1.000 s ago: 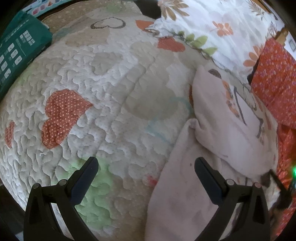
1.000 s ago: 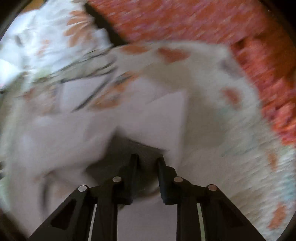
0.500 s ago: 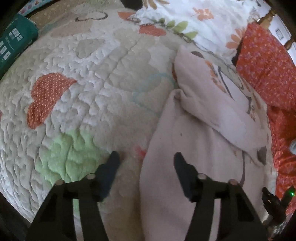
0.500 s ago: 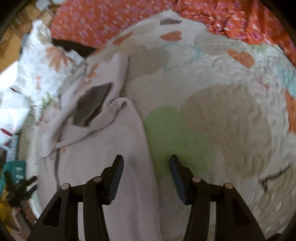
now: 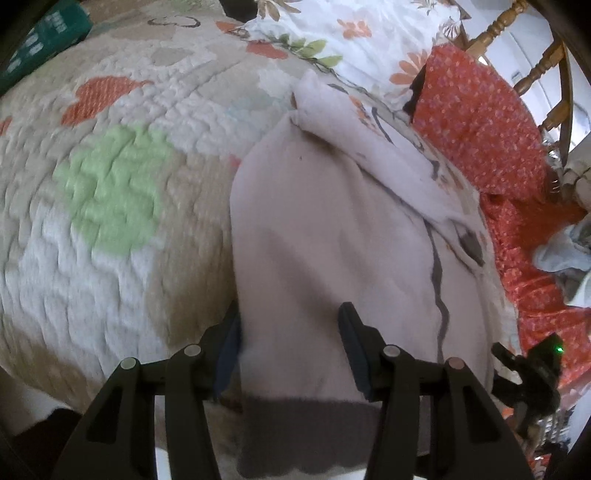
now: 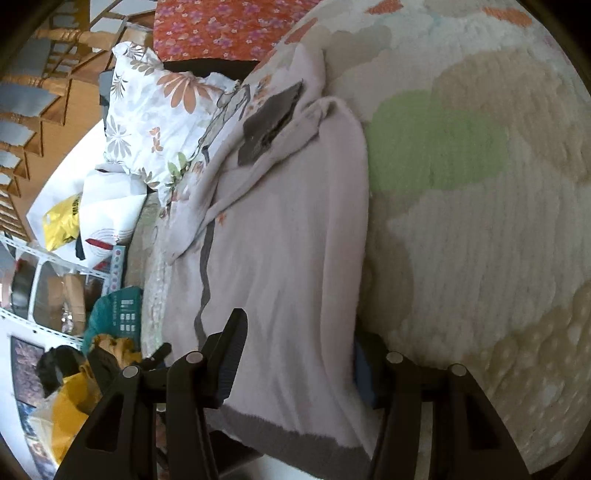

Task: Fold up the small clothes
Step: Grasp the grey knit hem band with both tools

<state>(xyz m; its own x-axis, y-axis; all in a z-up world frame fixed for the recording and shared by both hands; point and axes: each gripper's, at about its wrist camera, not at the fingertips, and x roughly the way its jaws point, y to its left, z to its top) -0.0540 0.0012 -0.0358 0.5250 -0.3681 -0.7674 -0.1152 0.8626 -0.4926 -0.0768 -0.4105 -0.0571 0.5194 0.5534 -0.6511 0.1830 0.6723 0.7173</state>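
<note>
A pale pink garment [image 5: 332, 229] lies stretched on the quilted bed [image 5: 110, 206], its long axis running from the near edge, where a grey hem band [image 5: 306, 424] crosses it, away toward twelve o'clock, where a sleeve is already folded across the body. Beyond that end sit a floral pillow [image 5: 354, 33] and an orange flowered cloth [image 5: 480, 122].

Both grippers are at the hem end. The left gripper [image 5: 290, 345] straddles the garment's left side edge: one finger at nine o'clock sits outside the cloth against the quilt, the other rests on top of the fabric. Its jaws stand about half apart and nothing is pinched between them yet. The right gripper [image 6: 299, 354] mirrors this at the opposite side edge, by the green patch of the quilt: one finger lies on the cloth, the other is tucked outside and partly hidden by the draped edge. It too is roughly half open, touching the fabric but not clamped on it.

The hem is directly under both tools, neither clearly nearer, so I judge the coming move to be closing on the two hem corners and carrying them toward twelve o'clock along the garment's length. The risk is catching quilt along with cloth.
</note>
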